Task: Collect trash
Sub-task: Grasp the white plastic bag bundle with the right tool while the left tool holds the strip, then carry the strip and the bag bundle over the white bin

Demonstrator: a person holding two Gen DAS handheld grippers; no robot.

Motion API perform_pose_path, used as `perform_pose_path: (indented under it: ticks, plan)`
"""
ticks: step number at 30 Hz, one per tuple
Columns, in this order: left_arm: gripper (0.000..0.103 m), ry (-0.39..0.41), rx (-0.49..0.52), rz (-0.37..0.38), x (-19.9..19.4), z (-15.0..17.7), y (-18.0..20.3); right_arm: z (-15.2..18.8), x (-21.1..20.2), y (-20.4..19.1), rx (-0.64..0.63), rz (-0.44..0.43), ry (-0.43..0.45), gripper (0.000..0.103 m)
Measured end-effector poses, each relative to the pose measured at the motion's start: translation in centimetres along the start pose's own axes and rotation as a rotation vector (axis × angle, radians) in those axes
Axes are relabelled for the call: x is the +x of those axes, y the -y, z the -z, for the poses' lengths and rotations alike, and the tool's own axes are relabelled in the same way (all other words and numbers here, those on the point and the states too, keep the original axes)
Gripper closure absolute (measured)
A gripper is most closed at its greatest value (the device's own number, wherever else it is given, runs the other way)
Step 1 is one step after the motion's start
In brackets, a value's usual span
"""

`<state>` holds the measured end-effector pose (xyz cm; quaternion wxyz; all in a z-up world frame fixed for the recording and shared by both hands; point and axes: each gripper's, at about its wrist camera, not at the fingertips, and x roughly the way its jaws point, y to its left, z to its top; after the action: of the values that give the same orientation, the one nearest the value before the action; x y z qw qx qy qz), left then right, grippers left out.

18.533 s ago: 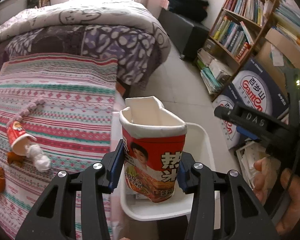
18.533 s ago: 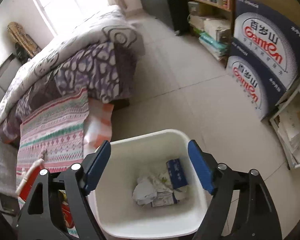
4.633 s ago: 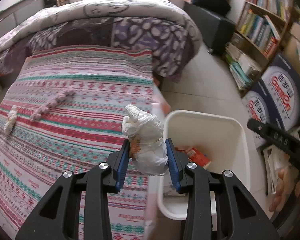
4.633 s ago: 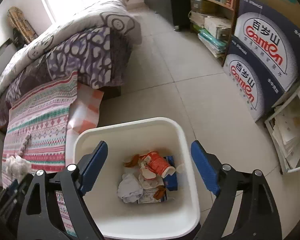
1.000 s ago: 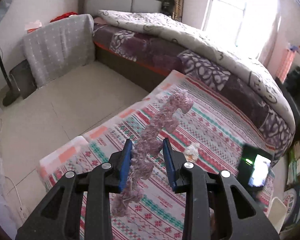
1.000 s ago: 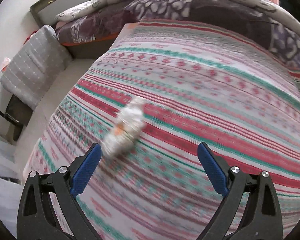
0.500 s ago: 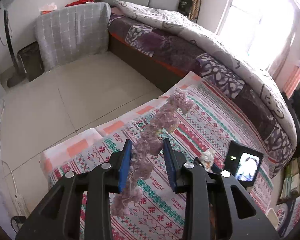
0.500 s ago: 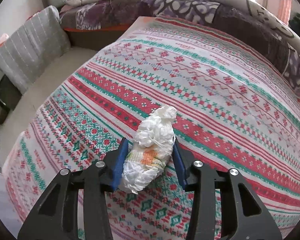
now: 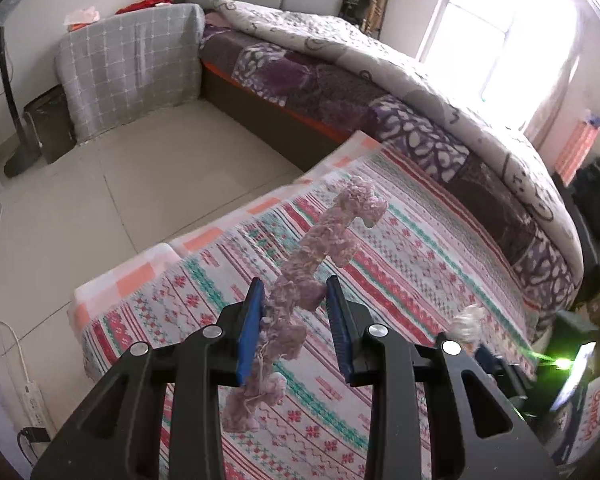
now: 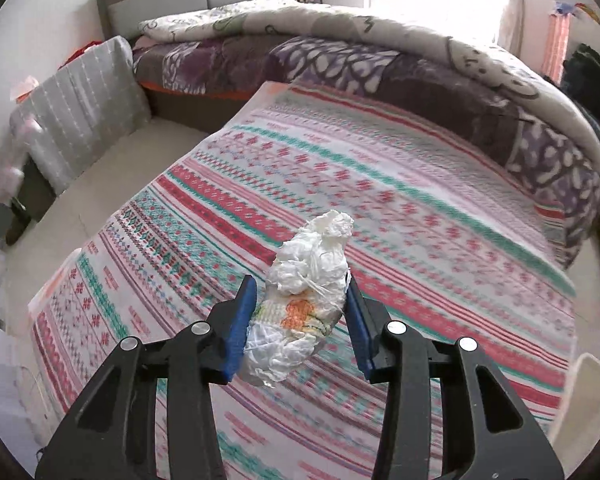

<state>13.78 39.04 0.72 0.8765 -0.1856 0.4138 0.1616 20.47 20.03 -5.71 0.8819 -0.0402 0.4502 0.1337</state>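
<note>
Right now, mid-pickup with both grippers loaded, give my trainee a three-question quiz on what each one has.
1. True or false: the left gripper grips a long pinkish twisted paper strip.
2. What is between the jaws of the right gripper? A) noodle cup B) crumpled white plastic bag C) book
3. Fill in: both items are lifted above the striped ____.

Key:
1. True.
2. B, the crumpled white plastic bag.
3. Blanket: the striped blanket.

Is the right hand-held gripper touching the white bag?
Touching. The right wrist view shows both blue pads of the right hand-held gripper pressed against the crumpled white bag.
</note>
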Motion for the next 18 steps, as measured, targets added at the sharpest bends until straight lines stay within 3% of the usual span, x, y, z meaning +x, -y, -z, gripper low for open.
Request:
perform_pose_path:
  ticks: [6,18]
  plan:
    - [0.071,-0.028,0.057,0.018,0.3,1.7,3.0,1.0,-2.8,3.7,0.032,0.037,0.022,0.062]
    - [0.07,0.019,0.217,0.077,-0.4,5.2,11.1,3.4,-6.6,11.9,0.114,0.111,0.062,0.061]
